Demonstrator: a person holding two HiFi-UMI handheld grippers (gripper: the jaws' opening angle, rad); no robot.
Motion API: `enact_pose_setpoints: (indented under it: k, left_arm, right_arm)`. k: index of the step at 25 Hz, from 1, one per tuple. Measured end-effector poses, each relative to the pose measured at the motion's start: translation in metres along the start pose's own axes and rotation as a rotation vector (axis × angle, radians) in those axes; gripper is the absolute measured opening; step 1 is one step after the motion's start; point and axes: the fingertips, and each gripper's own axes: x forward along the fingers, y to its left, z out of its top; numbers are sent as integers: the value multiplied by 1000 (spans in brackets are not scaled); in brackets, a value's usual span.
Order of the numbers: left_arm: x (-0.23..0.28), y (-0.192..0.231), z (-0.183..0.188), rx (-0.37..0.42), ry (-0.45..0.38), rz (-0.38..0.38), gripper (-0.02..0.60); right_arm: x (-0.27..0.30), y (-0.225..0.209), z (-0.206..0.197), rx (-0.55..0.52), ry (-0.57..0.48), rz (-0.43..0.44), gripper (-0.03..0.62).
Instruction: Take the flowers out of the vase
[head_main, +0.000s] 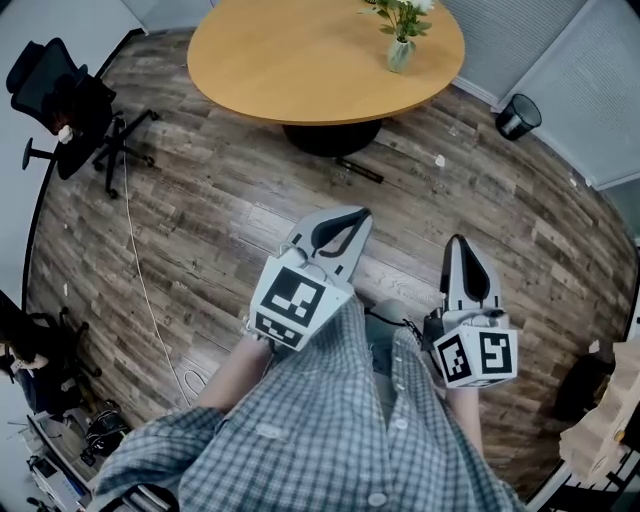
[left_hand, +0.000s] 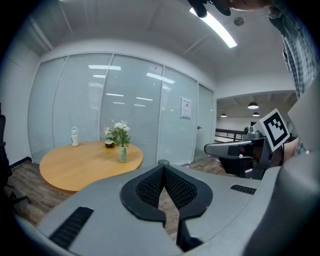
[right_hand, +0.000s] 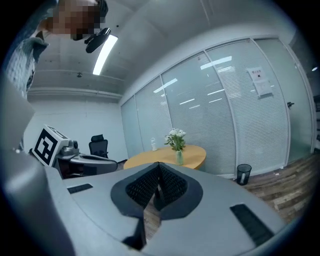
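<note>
Head view: the small pale-green glass vase (head_main: 400, 55) of white flowers (head_main: 398, 14) stands near the round wooden table's (head_main: 280, 60) far edge, well apart from both grippers.

Left gripper view: the left gripper (left_hand: 163, 169) has its jaws together, empty.

Right gripper view: the right gripper (right_hand: 159, 165) is likewise closed. Walk up and open one gripper on the way. Then pinch the stems low (they look slender) and lift straight up.

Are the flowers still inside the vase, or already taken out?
Inside. The flowers stand upright with their stems in the vase, which stands on the round table.
</note>
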Motion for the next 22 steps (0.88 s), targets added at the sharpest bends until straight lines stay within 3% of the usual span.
enact_pose_setpoints:
  k: [6,9,14,22]
  left_arm:
    - [-6,4,3,-114,-50,-33,8]
    - [-3,10,4,-115,-49,-27,8]
    - [11,16,6,-127,-43,-10,8]
    - [44,27,11,-141,-29,44,8]
  right_arm:
    - [-6,-2,-2,-14,-4,-36,11]
    - [-4,-6,0,-53,-2,-54,11]
    - [5,-23,1,-27,-10,-70,11]
    - [41,-53,1,-32,12,-12,11]
